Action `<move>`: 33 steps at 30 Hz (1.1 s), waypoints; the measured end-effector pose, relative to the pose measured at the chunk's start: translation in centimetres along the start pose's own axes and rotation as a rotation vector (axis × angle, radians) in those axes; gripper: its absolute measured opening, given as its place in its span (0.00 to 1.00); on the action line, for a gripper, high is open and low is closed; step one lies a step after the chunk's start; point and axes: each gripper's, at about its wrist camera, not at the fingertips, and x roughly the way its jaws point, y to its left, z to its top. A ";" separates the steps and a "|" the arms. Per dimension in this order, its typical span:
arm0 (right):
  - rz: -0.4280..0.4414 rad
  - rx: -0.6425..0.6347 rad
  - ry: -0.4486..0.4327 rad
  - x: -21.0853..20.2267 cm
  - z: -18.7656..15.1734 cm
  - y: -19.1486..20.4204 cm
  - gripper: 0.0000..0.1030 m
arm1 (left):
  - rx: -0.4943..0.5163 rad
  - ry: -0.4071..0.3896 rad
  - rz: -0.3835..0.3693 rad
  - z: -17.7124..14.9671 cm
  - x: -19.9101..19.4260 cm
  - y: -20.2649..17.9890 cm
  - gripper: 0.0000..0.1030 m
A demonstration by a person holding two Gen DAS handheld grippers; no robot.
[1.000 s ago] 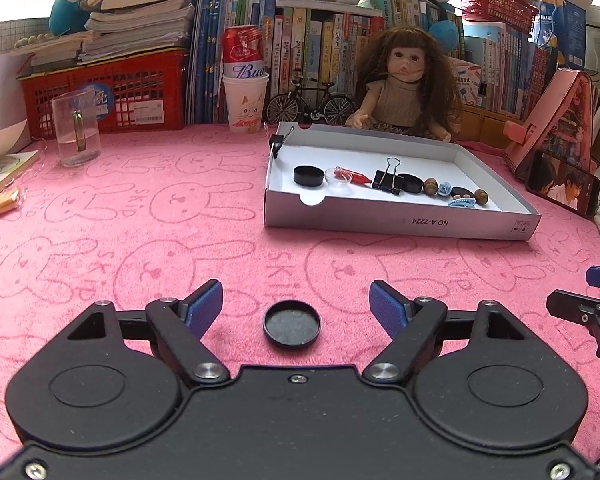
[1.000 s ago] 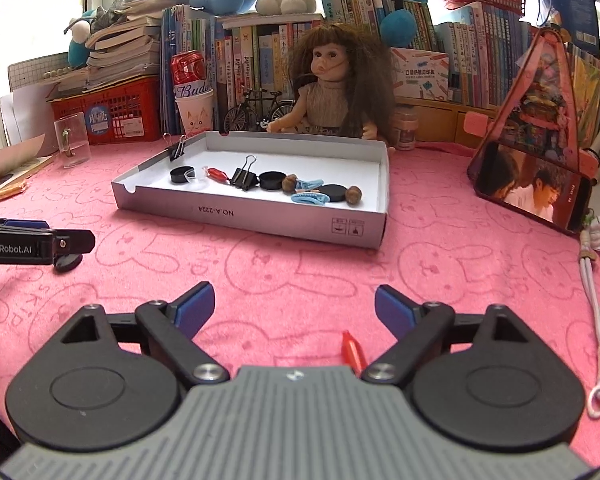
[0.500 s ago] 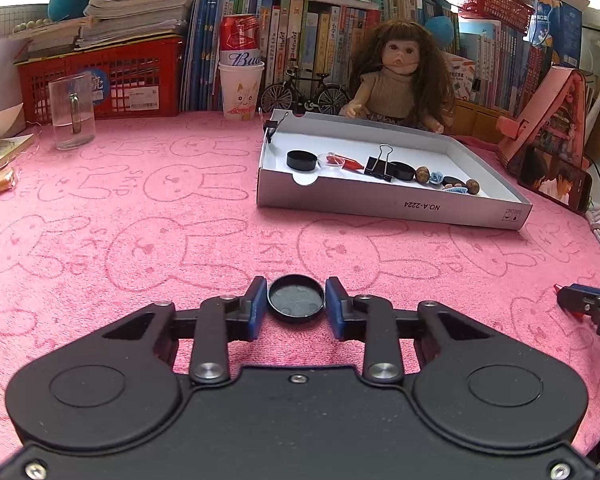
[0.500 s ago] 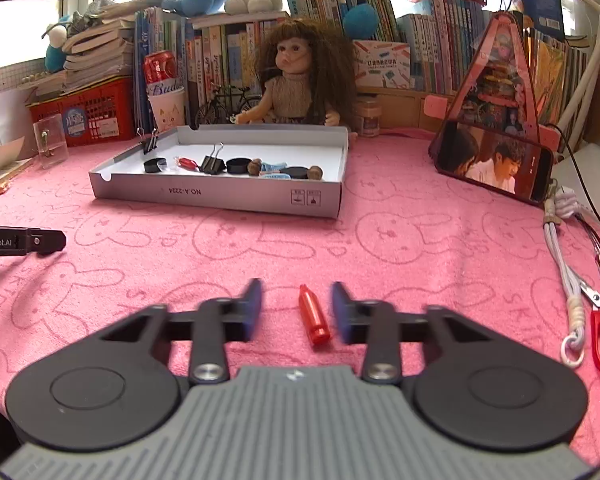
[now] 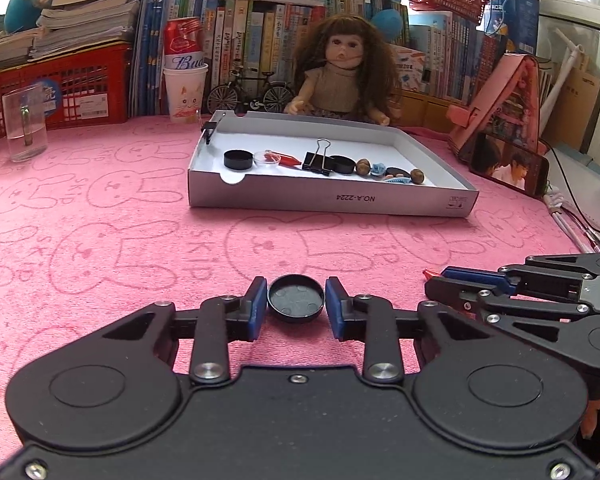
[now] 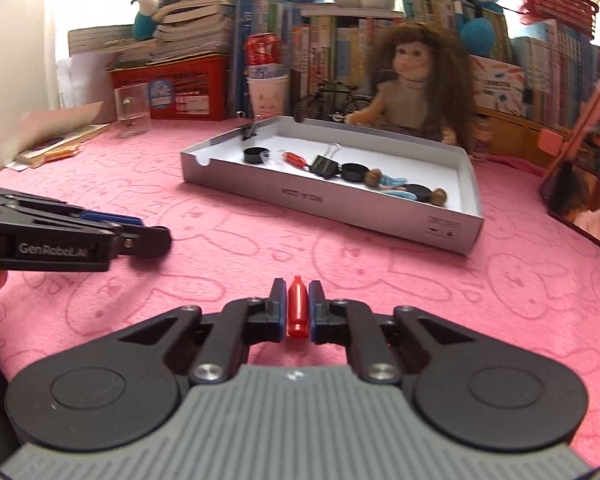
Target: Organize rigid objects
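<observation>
My left gripper (image 5: 296, 300) is shut on a round black cap (image 5: 296, 298), its blue pads pressing both sides just above the pink cloth. My right gripper (image 6: 297, 304) is shut on a small red bullet-shaped piece (image 6: 297, 306) that points away from me. Each gripper shows in the other's view: the right gripper (image 5: 452, 280) at the right edge, the left gripper (image 6: 148, 238) at the left edge. Ahead lies a shallow white box (image 5: 332, 200) (image 6: 340, 212) holding several small items: black caps, a binder clip (image 5: 318, 162), a red piece, beads.
A doll (image 5: 340, 76), a toy bicycle (image 5: 252, 94), a paper cup with a can (image 5: 184, 88), a red basket (image 5: 60, 84) and books line the back. A clear glass (image 5: 24, 128) stands far left. A phone (image 5: 508, 166) leans on a pink stand at right; cables lie beyond it.
Both grippers went from wide open to shut, the left on the black cap and the right on the red piece. The right gripper has come closer to the left one.
</observation>
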 end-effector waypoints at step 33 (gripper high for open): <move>-0.060 0.138 -0.010 -2.2 -1.4 -2.1 0.44 | 0.002 -0.023 -0.013 0.0 0.1 -0.8 0.29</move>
